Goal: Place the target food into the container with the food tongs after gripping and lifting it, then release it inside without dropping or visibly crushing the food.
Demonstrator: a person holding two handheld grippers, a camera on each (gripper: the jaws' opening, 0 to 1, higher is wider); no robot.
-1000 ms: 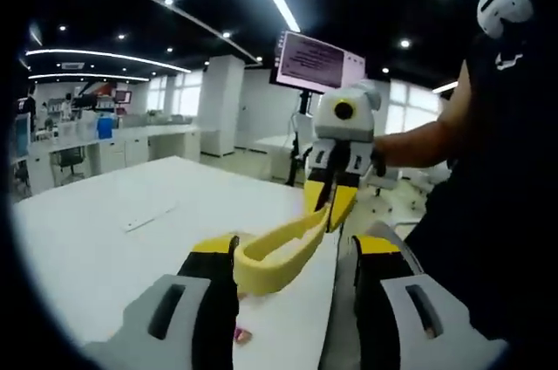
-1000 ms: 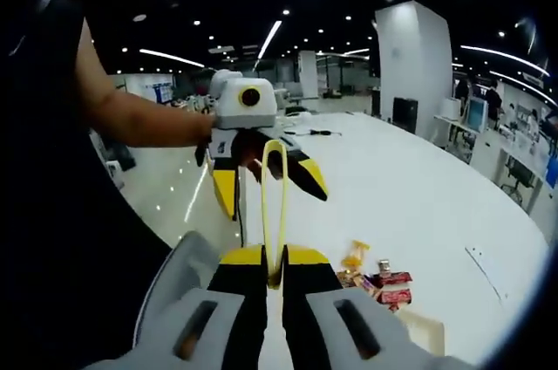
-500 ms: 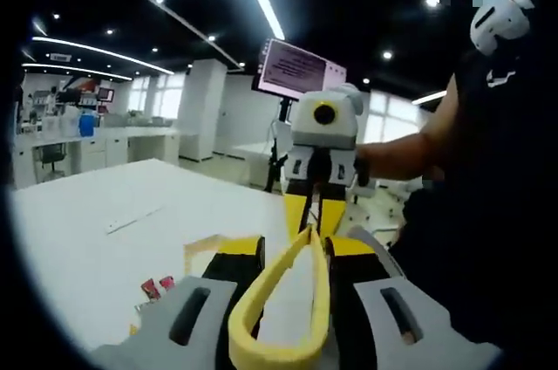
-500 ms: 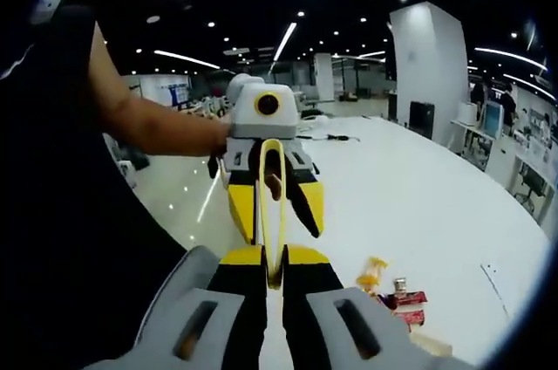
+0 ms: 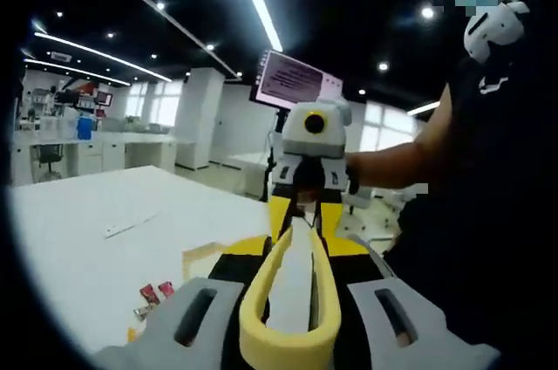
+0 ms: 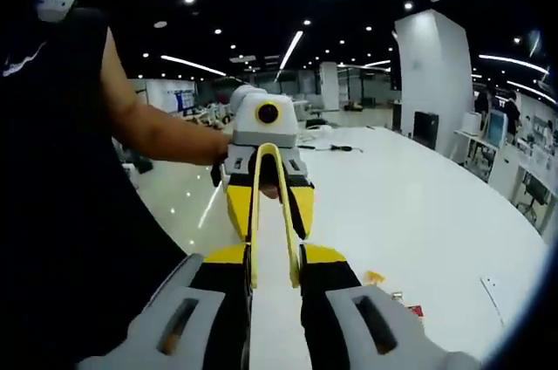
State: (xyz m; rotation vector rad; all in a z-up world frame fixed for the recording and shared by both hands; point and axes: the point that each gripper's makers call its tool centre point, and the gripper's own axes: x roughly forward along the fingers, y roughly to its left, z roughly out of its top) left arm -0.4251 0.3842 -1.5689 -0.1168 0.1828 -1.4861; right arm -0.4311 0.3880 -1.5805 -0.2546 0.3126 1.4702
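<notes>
The target food is taken to be among the small food packets (image 5: 153, 294) lying on the white tabletop (image 5: 78, 239); which packet is meant cannot be told. In the left gripper view they are seen below and to the left of the yellow food tongs (image 5: 289, 318), well apart from them. In the right gripper view they are cut off at the lower edge, to the right of the same yellow food tongs.

The yellow food tongs are held up in the air between the two hand-held tools, with their long axis running from one tool straight to the other. Their looped end is clasped by the left tongs (image 5: 292, 252), and their two arms, standing apart, are gripped from outside by the right tongs (image 6: 273, 252). How hard they are pressed cannot be judged.

No food is held yet. For the coming move, the arm ends must be turned down toward the packets; neither hand is clearly nearer.

A pale, yellow-edged shape (image 5: 199, 252) just left of the yellow food tongs may be the container, but it is mostly hidden. A thin flat strip (image 5: 131, 223) lies further left.
</notes>
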